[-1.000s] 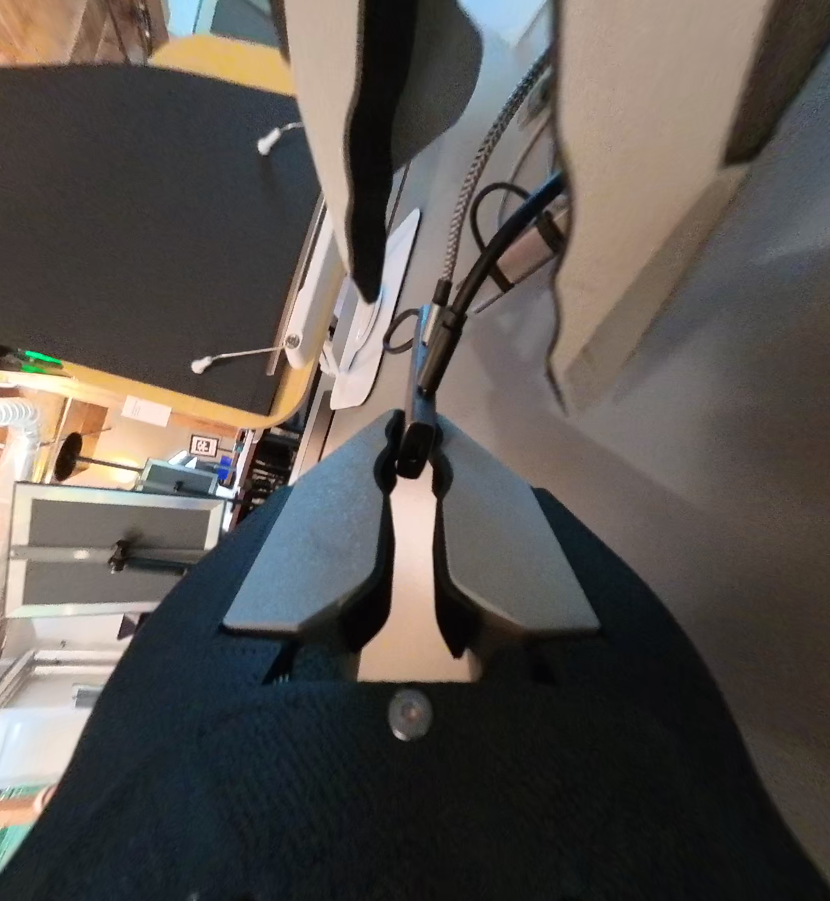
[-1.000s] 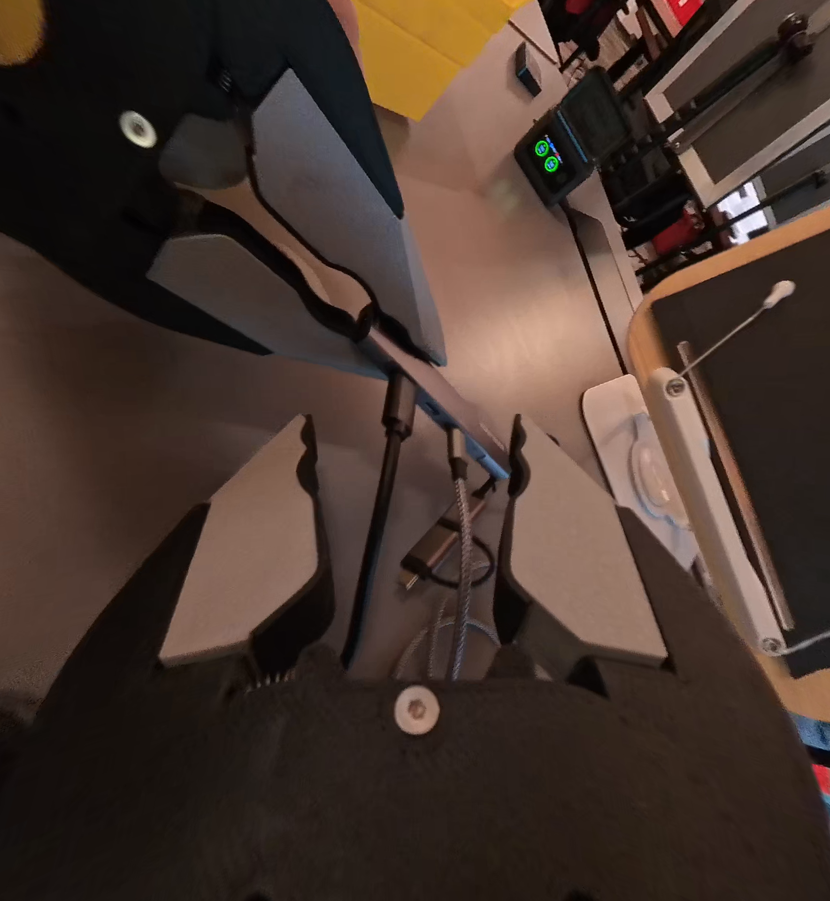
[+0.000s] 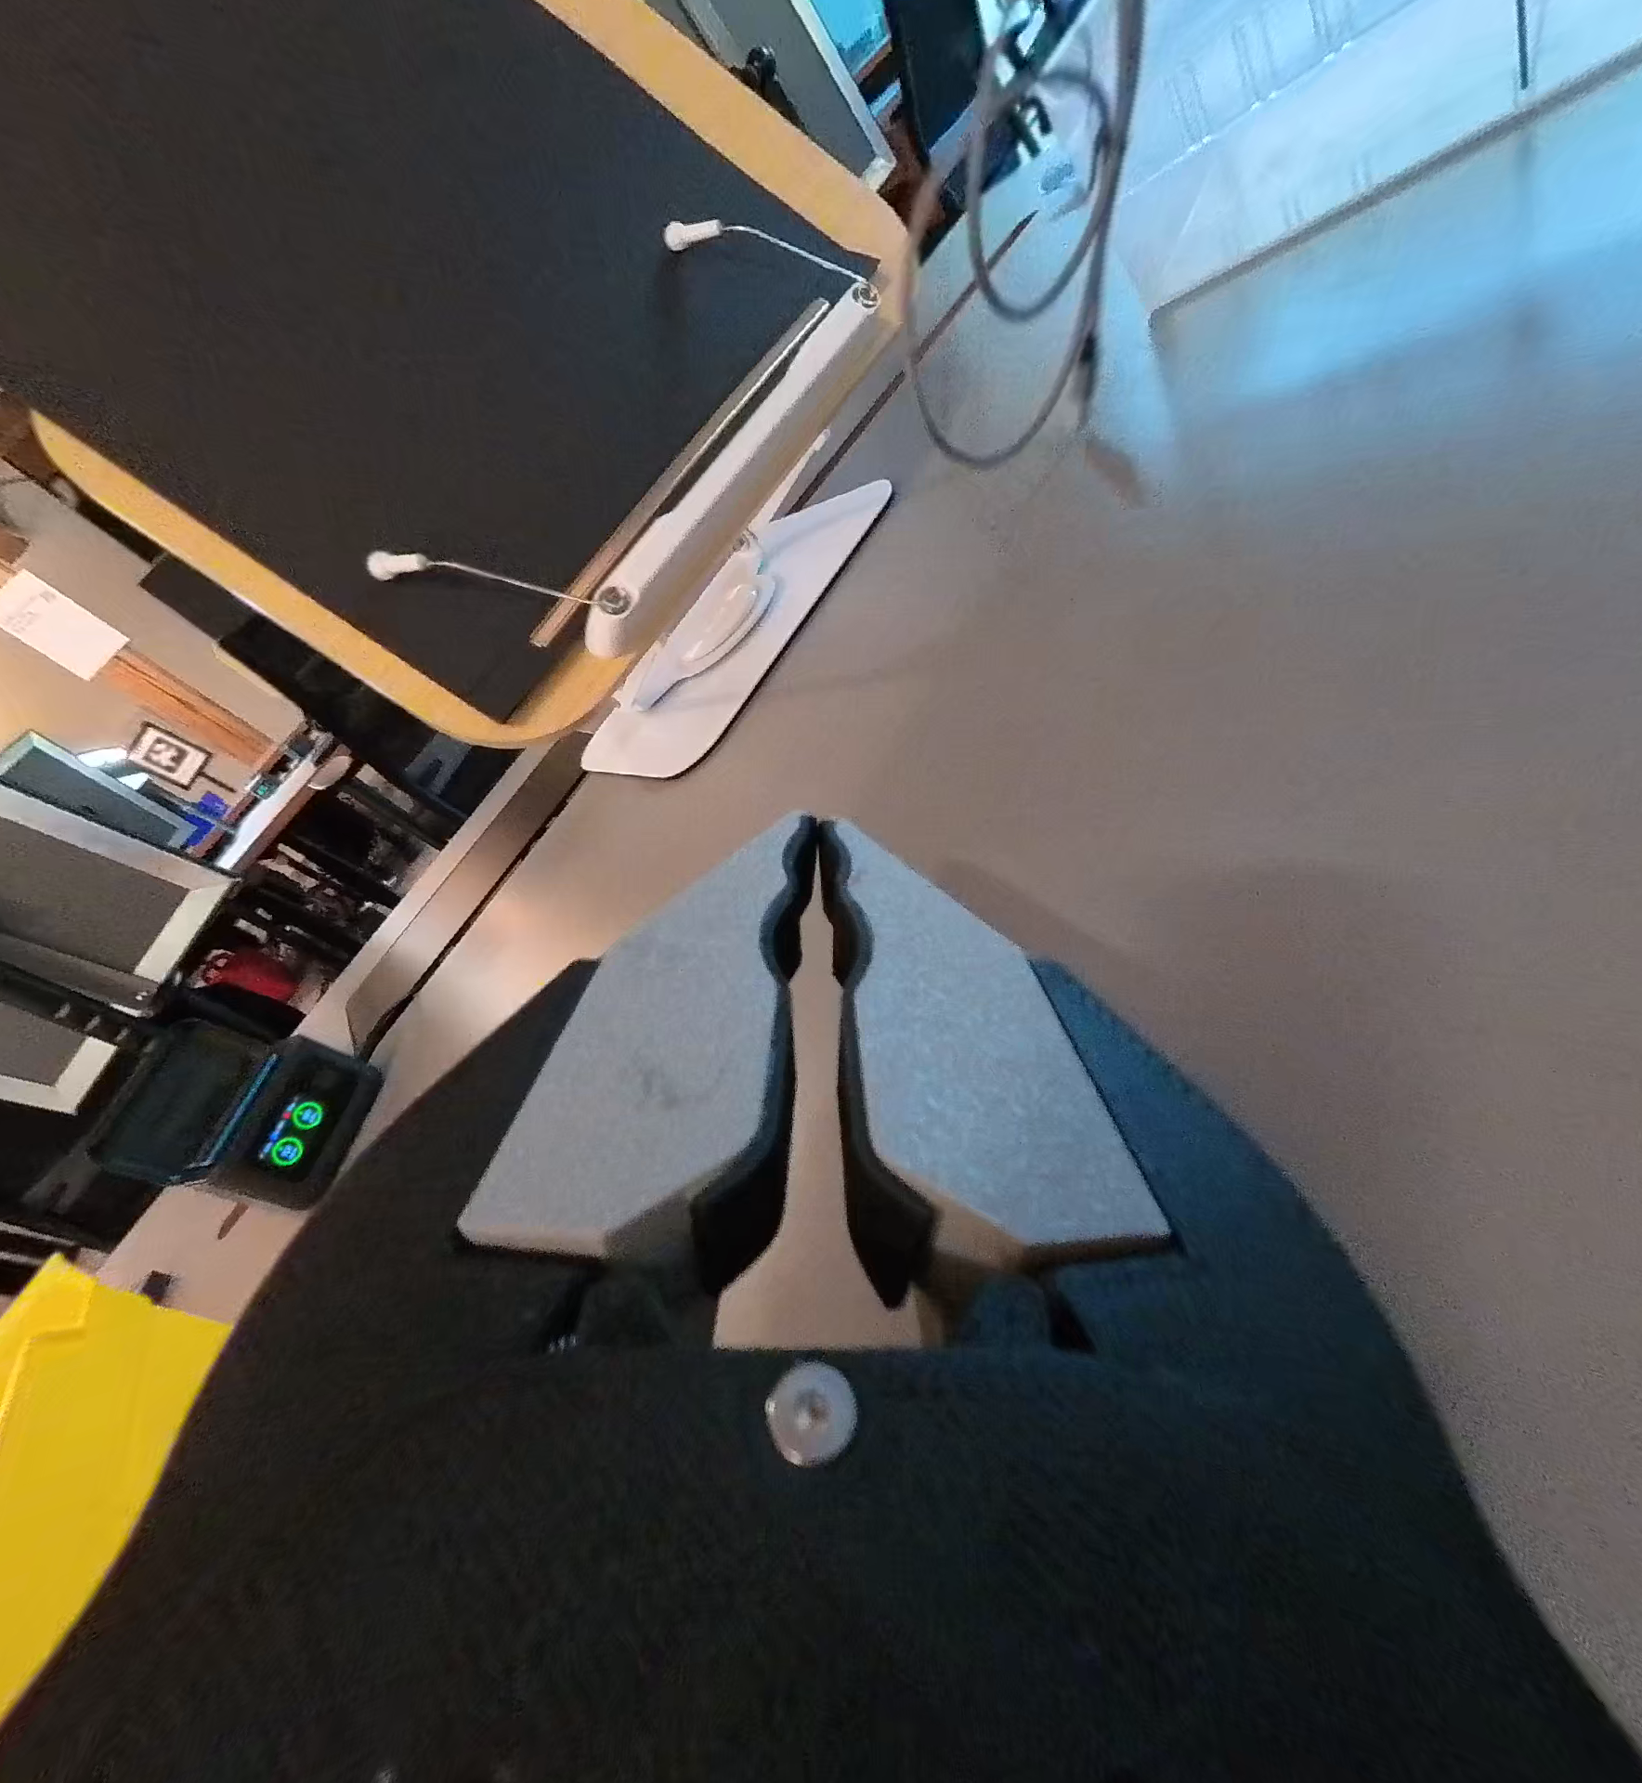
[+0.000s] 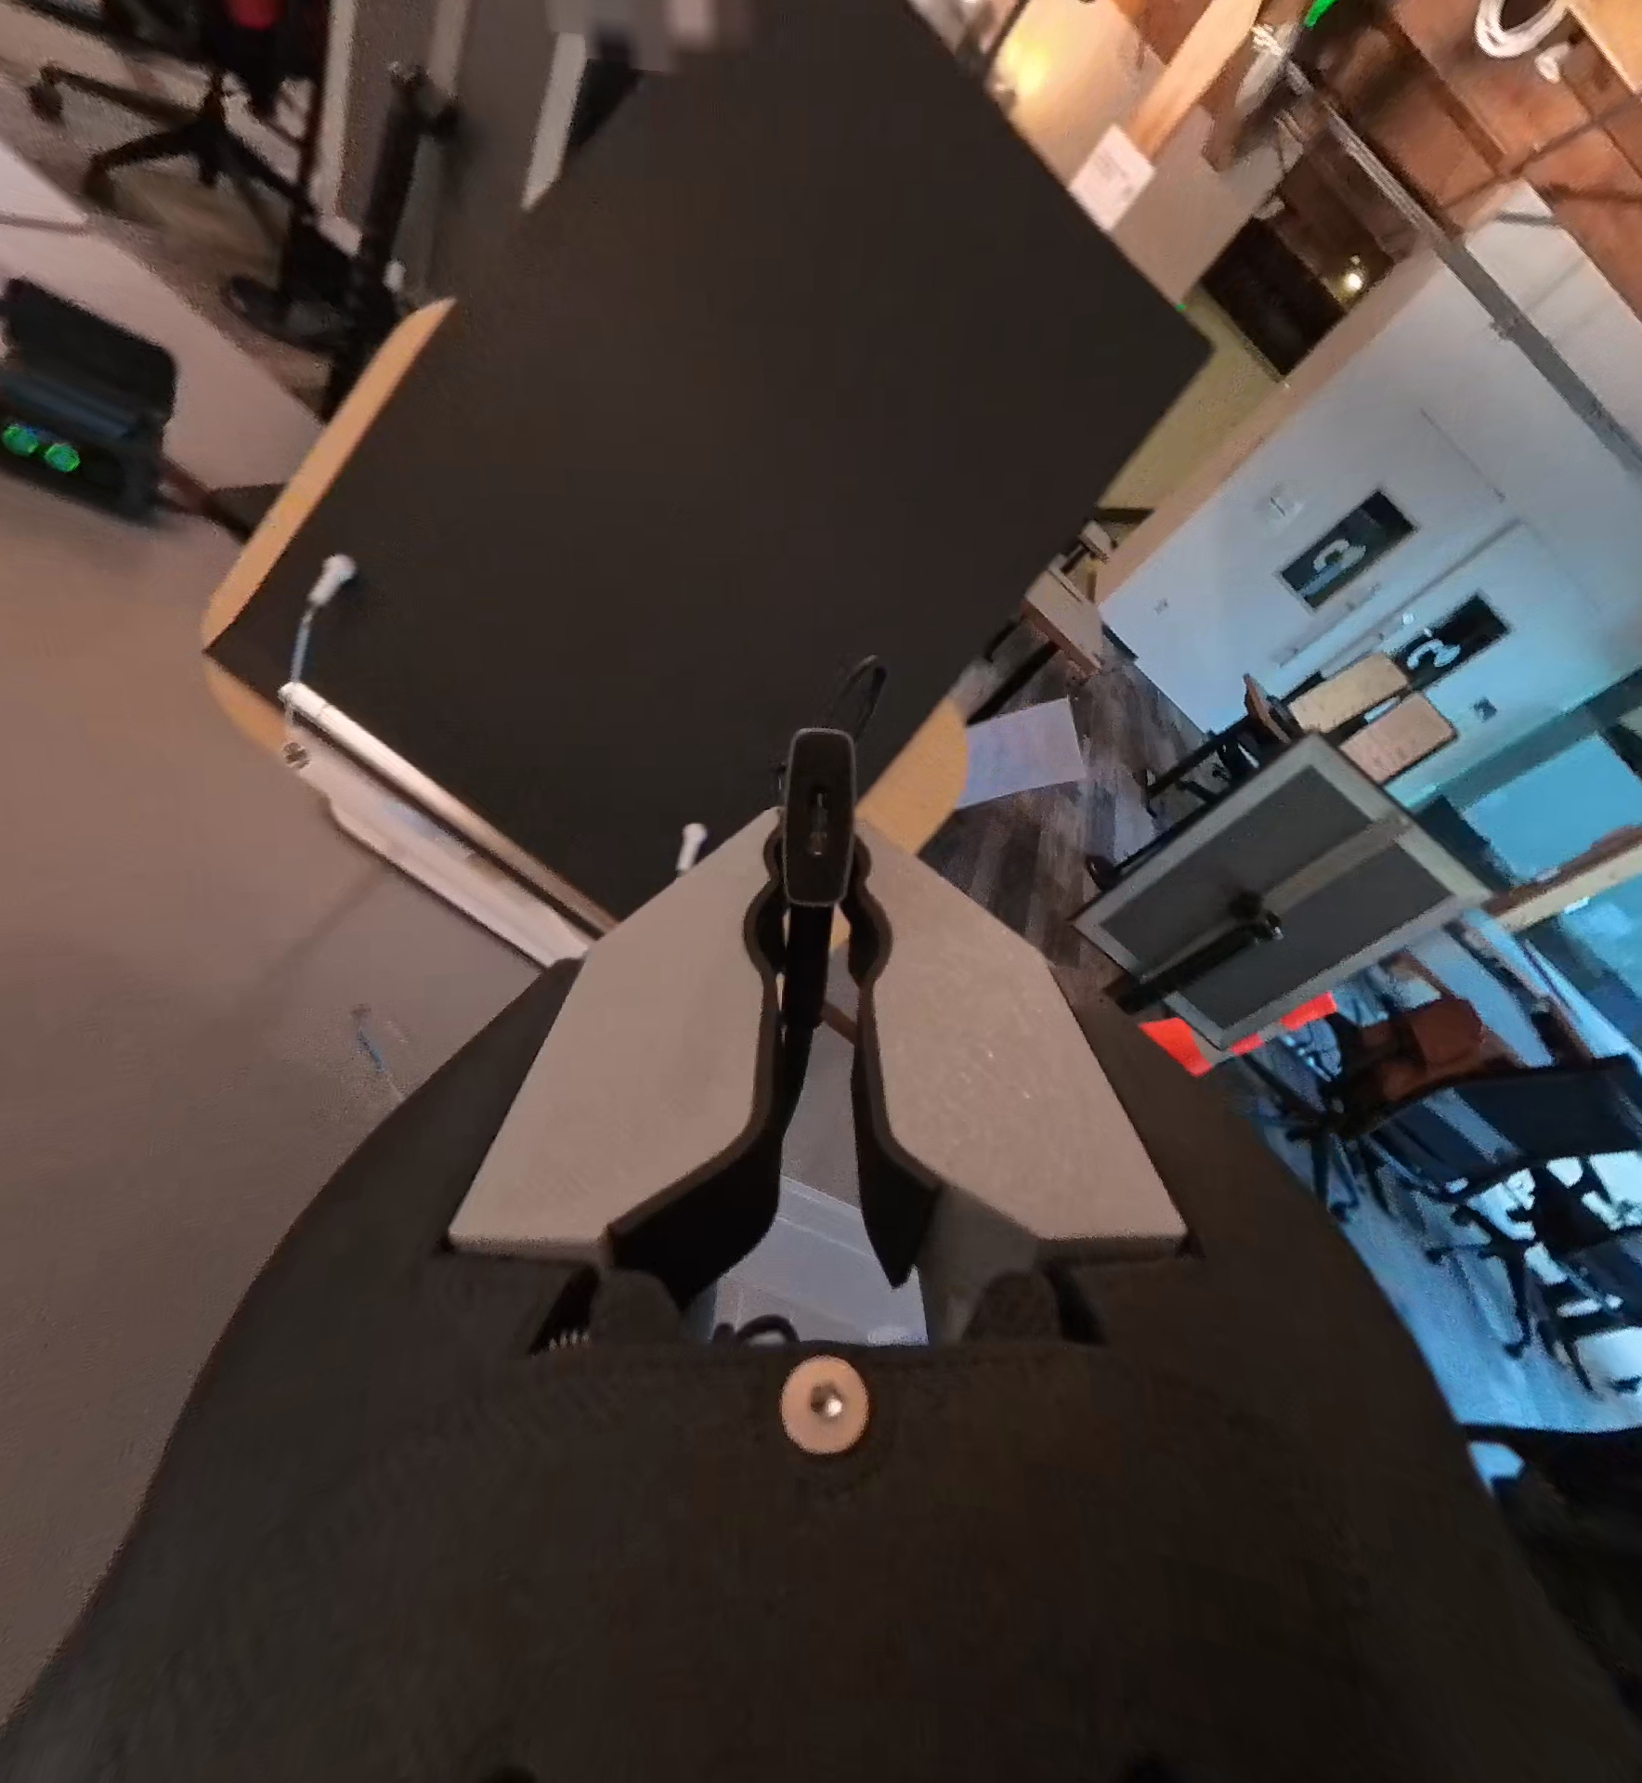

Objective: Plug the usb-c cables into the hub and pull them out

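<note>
My right gripper (image 4: 812,859) is shut on a black plug (image 4: 819,801) that I see end-on; it looks like the black usb-c cable's plug, with the cable running back between the fingers. A thin black loop (image 4: 858,687) shows just behind it. It is held up in the air, off the grey table (image 4: 122,868). My left gripper (image 3: 817,832) is shut and empty, low over the grey table (image 3: 1280,772). Thin cables (image 3: 1020,289) dangle at the top right of the left wrist view, blurred. I cannot see the hub.
A black board with a wooden rim (image 3: 315,289) stands on a white stand (image 3: 740,617) at the back; it also shows in the right wrist view (image 4: 701,434). A small black box with green lights (image 3: 296,1129) sits at the table's edge, and a yellow bin (image 3: 45,1447) is nearer me.
My left gripper has let go of the hub, shut empty and swung away. My right gripper, open around the cables before, has shut on the black plug and lifted off the table.
</note>
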Tool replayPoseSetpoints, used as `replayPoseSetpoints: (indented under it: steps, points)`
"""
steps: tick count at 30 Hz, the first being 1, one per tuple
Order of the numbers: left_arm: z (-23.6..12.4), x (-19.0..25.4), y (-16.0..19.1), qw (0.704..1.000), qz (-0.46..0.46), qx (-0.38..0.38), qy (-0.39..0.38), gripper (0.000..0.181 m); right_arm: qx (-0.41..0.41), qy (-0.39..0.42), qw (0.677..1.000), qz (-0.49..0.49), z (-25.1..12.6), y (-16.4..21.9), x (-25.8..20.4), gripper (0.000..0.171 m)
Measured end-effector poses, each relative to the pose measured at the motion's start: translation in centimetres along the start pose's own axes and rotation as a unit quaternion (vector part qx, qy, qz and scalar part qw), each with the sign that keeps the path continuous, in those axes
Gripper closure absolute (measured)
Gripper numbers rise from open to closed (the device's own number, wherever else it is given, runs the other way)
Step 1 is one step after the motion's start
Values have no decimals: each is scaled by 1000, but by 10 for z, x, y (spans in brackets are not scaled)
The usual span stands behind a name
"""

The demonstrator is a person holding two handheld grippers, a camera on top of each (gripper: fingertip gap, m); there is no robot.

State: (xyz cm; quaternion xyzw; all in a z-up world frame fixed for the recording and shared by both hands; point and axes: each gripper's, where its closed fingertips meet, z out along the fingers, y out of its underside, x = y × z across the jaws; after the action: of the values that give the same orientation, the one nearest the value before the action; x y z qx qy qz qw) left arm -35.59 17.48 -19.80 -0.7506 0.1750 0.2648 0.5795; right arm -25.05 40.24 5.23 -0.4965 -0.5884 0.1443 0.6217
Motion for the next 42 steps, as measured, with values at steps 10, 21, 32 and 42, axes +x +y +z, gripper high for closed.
replayPoseSetpoints:
  steps: [10,21,32,42]
  points:
    - [1,-7,7,1000,-18,-12,-7,181,5,85,995,53,-39,-13,110,165]
    - [3,-4,9,1000,5,-19,-14,181,-29,141,988,52,-61,-27,175,165]
    - [2,-8,10,999,17,-22,-23,181,-26,137,985,106,-11,29,191,166]
    - [-5,-15,-1,999,24,1,-42,181,-207,-229,948,70,21,199,58,166]
